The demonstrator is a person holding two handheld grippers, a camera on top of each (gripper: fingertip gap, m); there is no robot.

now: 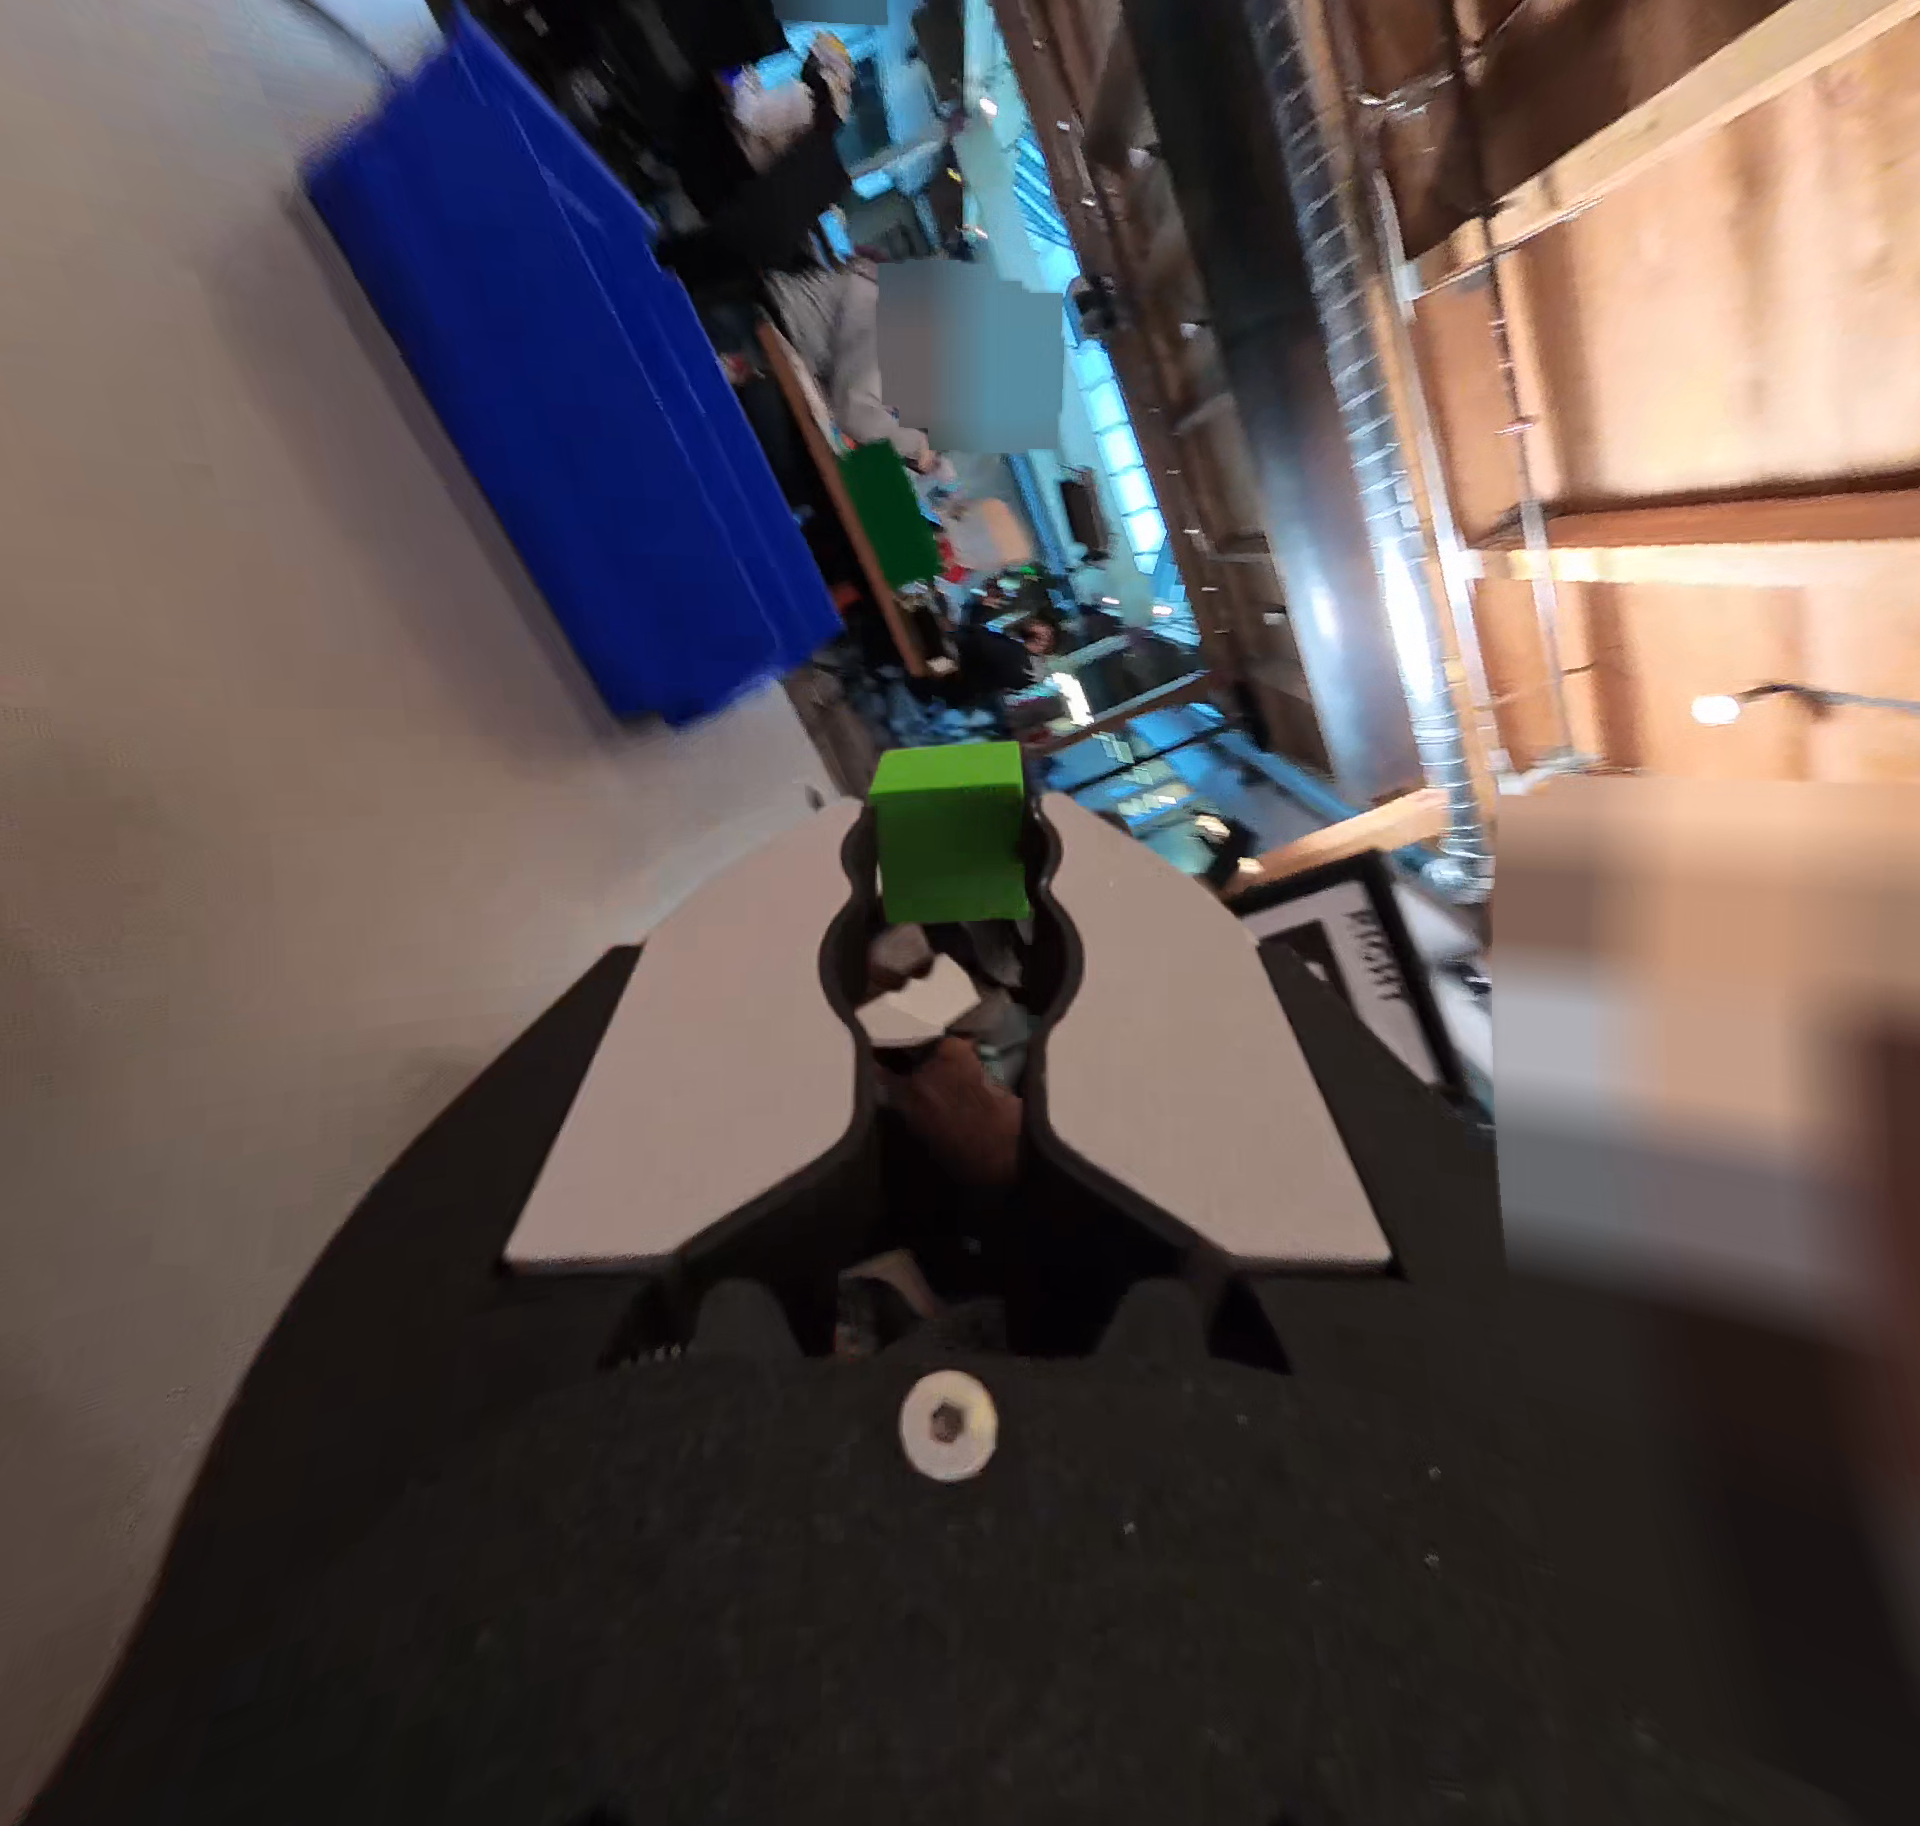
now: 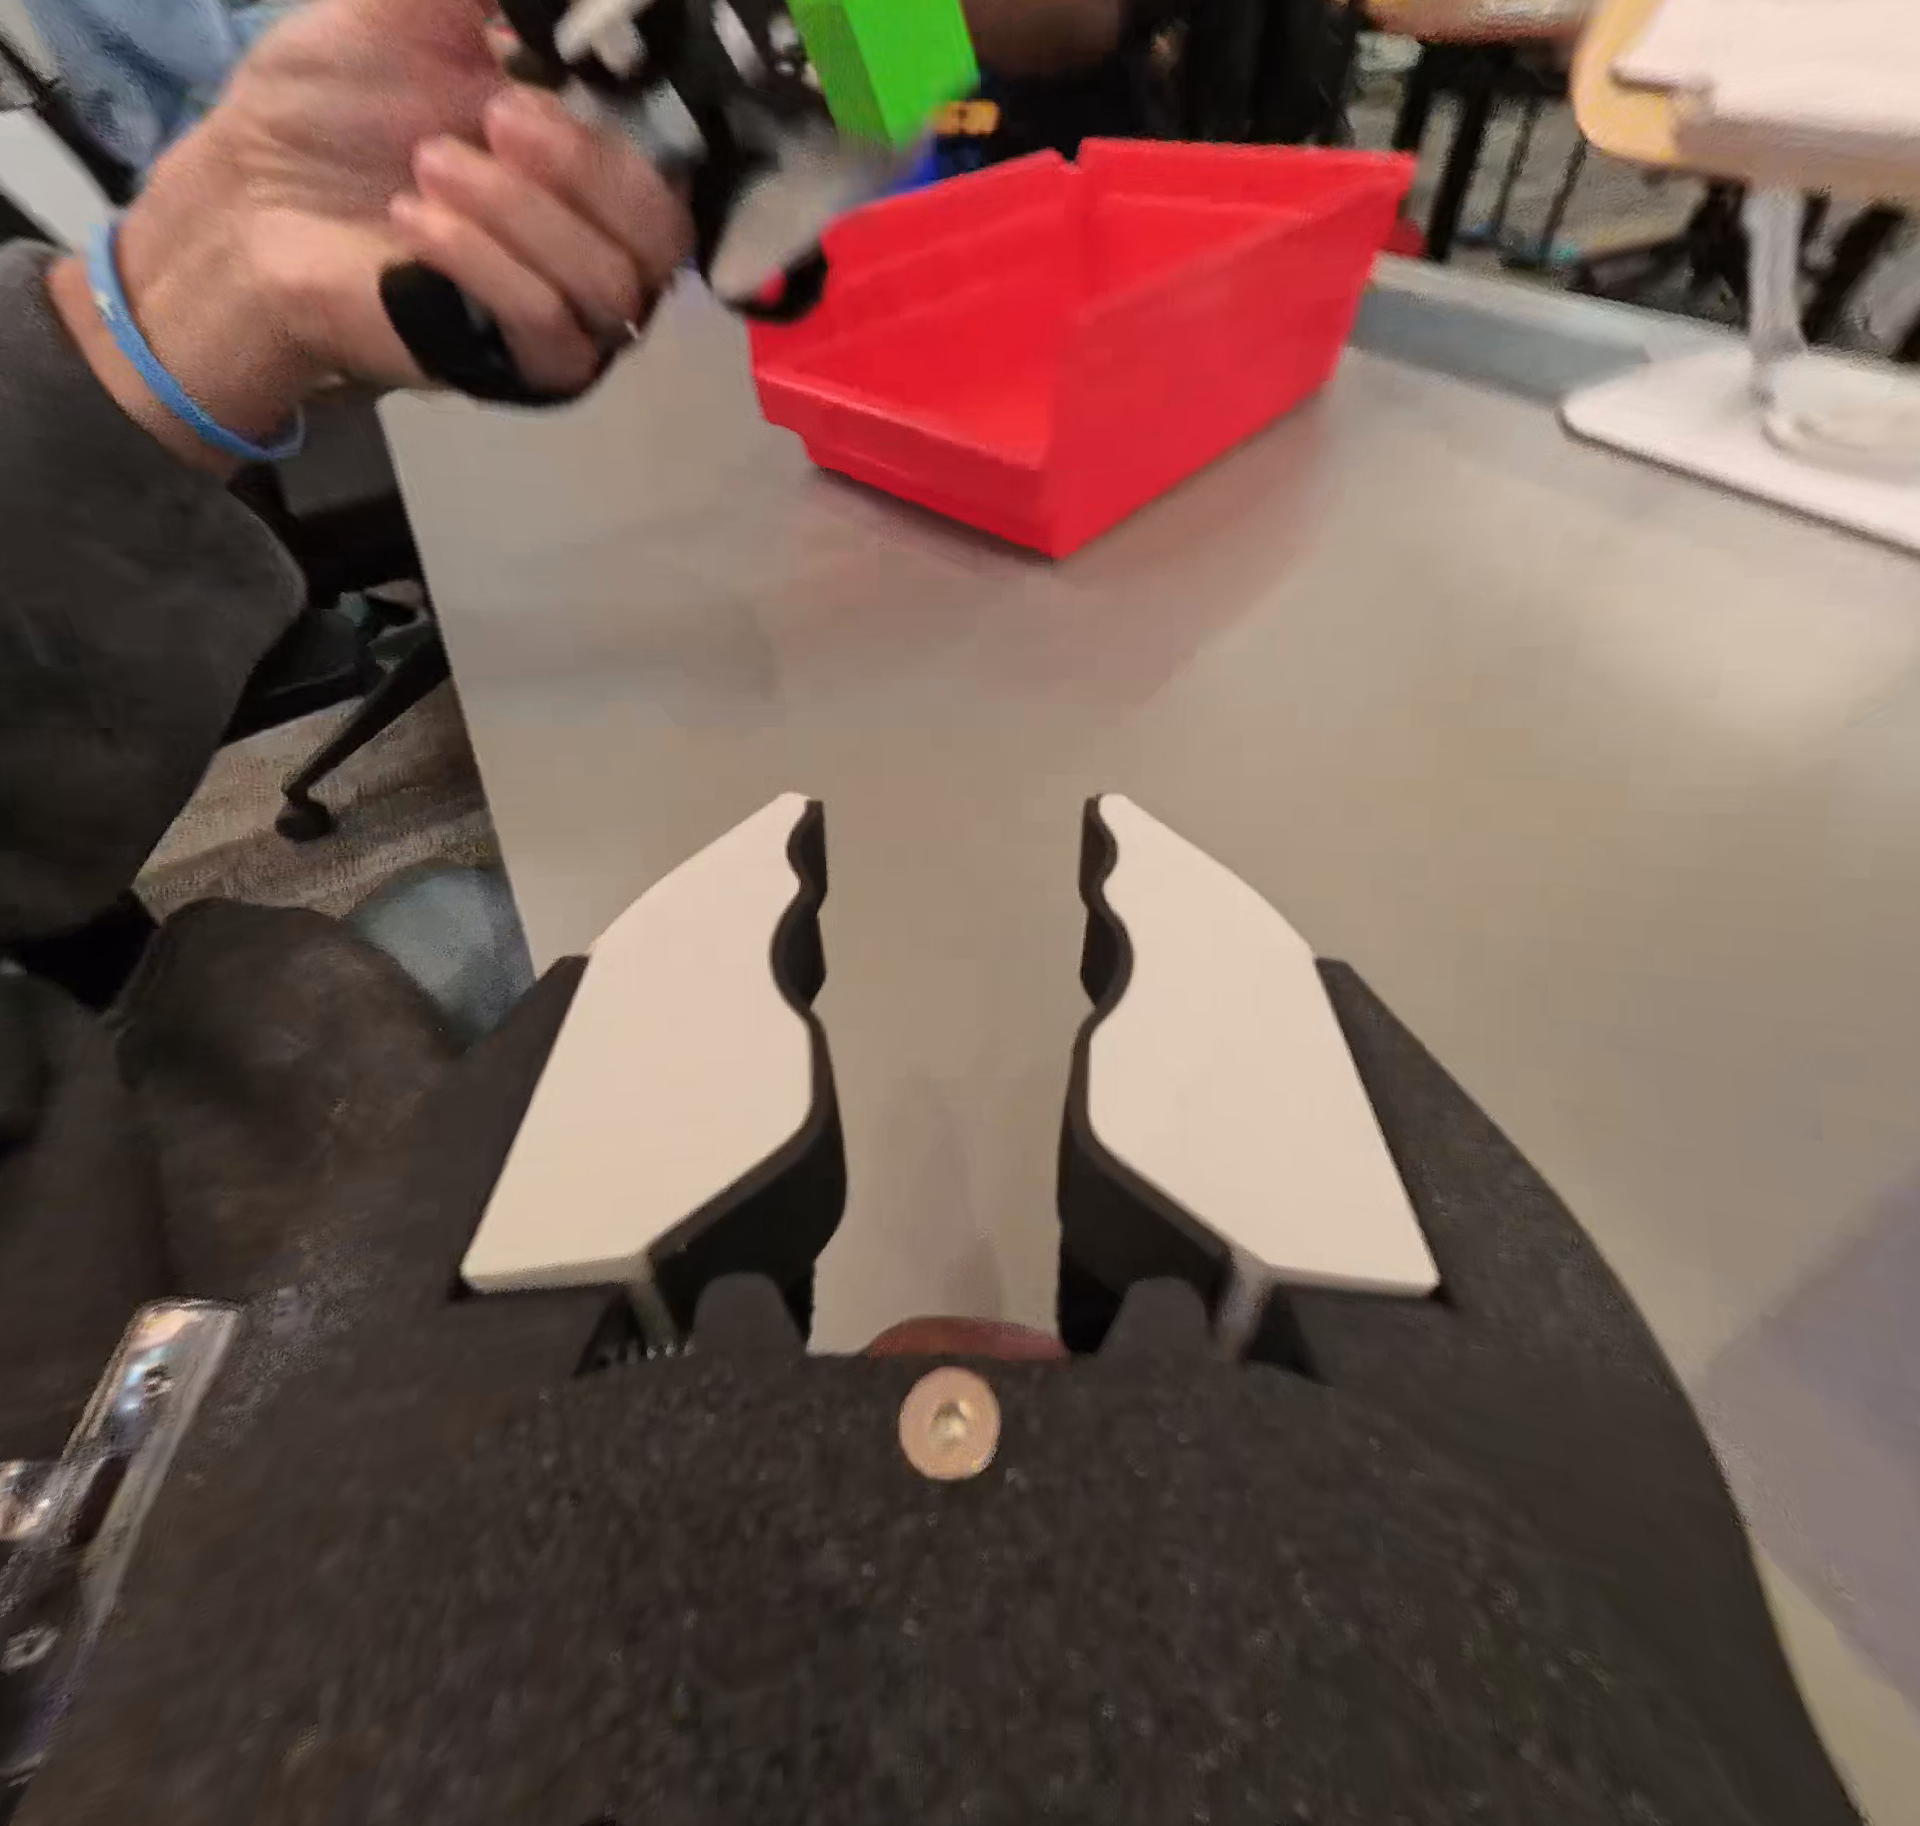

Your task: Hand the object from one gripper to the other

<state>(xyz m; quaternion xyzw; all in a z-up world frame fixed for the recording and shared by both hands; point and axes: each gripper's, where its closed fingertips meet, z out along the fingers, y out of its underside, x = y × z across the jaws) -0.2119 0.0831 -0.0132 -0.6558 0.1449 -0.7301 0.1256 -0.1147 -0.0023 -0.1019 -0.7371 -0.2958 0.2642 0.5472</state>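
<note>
Looking across the grey tabletop (image 2: pixel 1351 737), I have my right gripper (image 2: pixel 954 820) hovering low over it with its fingers apart and nothing between them. On the far part of the tabletop sits a red bin (image 2: pixel 1091 363); what I can see of its inside looks empty, though its near wall hides part of the floor. In the left wrist view, rolled hard sideways, a blue bin (image 1: pixel 551 394) stands on the pale surface, and I cannot tell what it holds, since only its outside shows.

My left gripper (image 1: pixel 951 841) is raised in the air, up and to the left of the right one, in front of the red bin, held in a hand (image 2: pixel 343 176). Its fingers are clamped on the green block (image 1: pixel 948 846), pinching it near their tips, so a good part of the block sticks out beyond them.

The risks, as I judge them: the frames are smeared with motion, and a fast approach could knock the block askew in such a shallow pinch. The two grippers are well apart and tilted differently; if I close the right fingers off-square, or release the left before the right bites, the block drops to the tabletop.
</note>
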